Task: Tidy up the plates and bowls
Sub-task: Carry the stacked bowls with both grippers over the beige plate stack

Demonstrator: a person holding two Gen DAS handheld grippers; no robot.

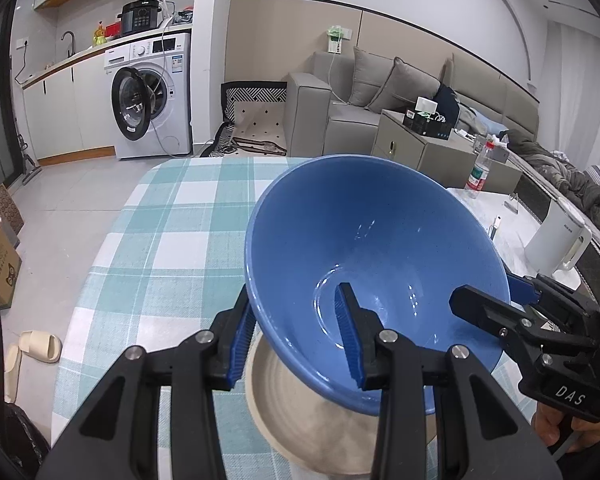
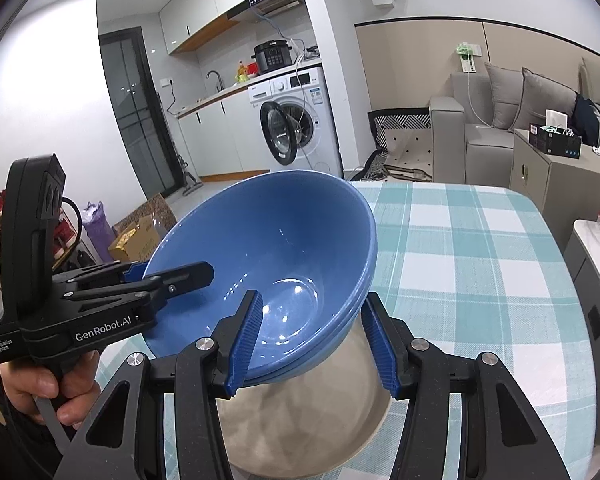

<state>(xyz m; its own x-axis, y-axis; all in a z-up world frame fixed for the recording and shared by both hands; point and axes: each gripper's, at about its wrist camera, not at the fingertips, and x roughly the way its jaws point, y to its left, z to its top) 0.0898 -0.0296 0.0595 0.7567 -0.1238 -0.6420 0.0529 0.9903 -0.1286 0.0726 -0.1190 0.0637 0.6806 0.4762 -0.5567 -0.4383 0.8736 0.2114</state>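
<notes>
Both grippers have their fingers clamped on the same blue bowl (image 1: 372, 240), one on each side of the rim.

From the left wrist view, the left gripper (image 1: 296, 340) bites the near rim: one blue pad outside the wall, the other pad (image 1: 346, 332) inside, pressed against the glossy inner surface. The bowl tilts up, its mouth facing the camera, held just above a beige plate (image 1: 300, 408) that sits on the checked tablecloth (image 1: 172, 220). Off to the right, the right gripper (image 1: 496, 300) grips the far side of the rim, a hand (image 1: 556, 428) below it on the handle. A white kettle (image 1: 556, 240) and a water bottle (image 1: 480, 168) stand on the side table beyond.

Over to the right wrist view: the right gripper (image 2: 308, 340) pinches the bowl (image 2: 268, 232) wall, one pad inside, one outside. Stacked rims show at the bowl's edge, so it looks like more than one bowl nested. The left gripper (image 2: 172, 276) clamps the opposite rim, its hand (image 2: 56, 392) wrapped around the handle. The plate (image 2: 300, 432) lies directly beneath, on the tablecloth (image 2: 480, 260).
</notes>
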